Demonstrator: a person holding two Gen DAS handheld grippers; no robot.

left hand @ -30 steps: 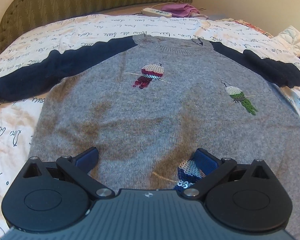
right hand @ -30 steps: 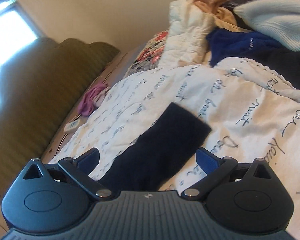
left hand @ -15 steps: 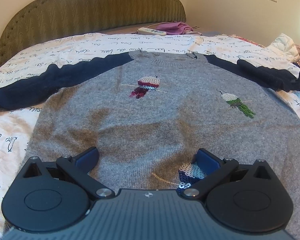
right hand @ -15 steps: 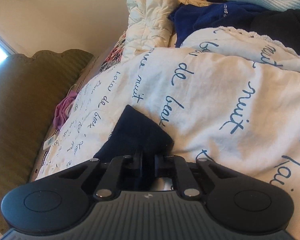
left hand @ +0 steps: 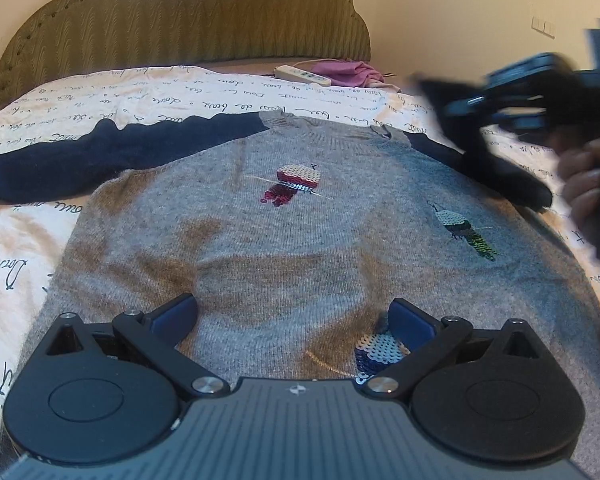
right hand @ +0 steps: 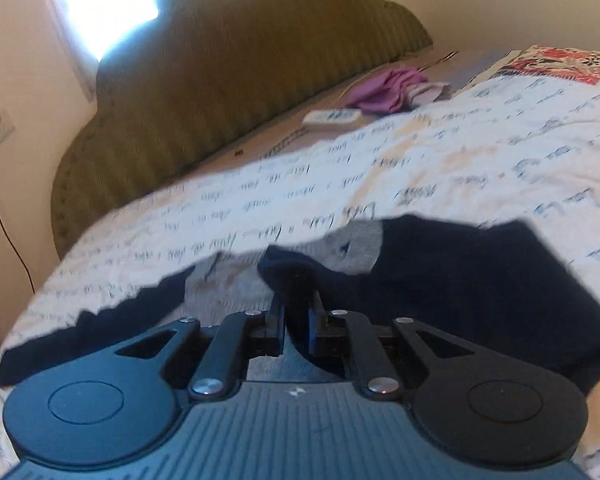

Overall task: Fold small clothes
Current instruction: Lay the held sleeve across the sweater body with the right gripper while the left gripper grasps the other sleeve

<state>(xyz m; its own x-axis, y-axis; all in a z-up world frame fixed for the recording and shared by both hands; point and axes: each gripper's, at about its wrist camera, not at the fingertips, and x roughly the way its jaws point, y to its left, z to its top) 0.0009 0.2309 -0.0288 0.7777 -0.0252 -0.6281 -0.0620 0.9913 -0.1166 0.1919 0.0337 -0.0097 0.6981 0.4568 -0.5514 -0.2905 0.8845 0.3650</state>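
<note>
A small grey sweater (left hand: 284, 248) with navy sleeves and sequin birds lies face up on the bed. My left gripper (left hand: 292, 316) hovers open over its lower hem, beside a blue sequin bird (left hand: 380, 352). The left navy sleeve (left hand: 100, 152) stretches out flat. My right gripper (right hand: 294, 312) is shut on the cuff of the right navy sleeve (right hand: 480, 280) and holds it lifted above the sweater's neckline (right hand: 356, 244). In the left wrist view the right gripper (left hand: 432, 88) shows blurred at the upper right, with the sleeve (left hand: 488, 168) hanging from it and a hand (left hand: 584, 188) behind.
A white quilt (left hand: 180, 92) with blue script covers the bed. An olive headboard (left hand: 188, 20) stands at the back. A white remote (left hand: 302, 75) and purple cloth (left hand: 348, 72) lie near it. A floral pillow (right hand: 556, 60) sits far right.
My right gripper shut on the right sleeve's cuff, then lifted it and swung it inward toward the sweater's neckline. The left gripper has stayed open over the hem.
</note>
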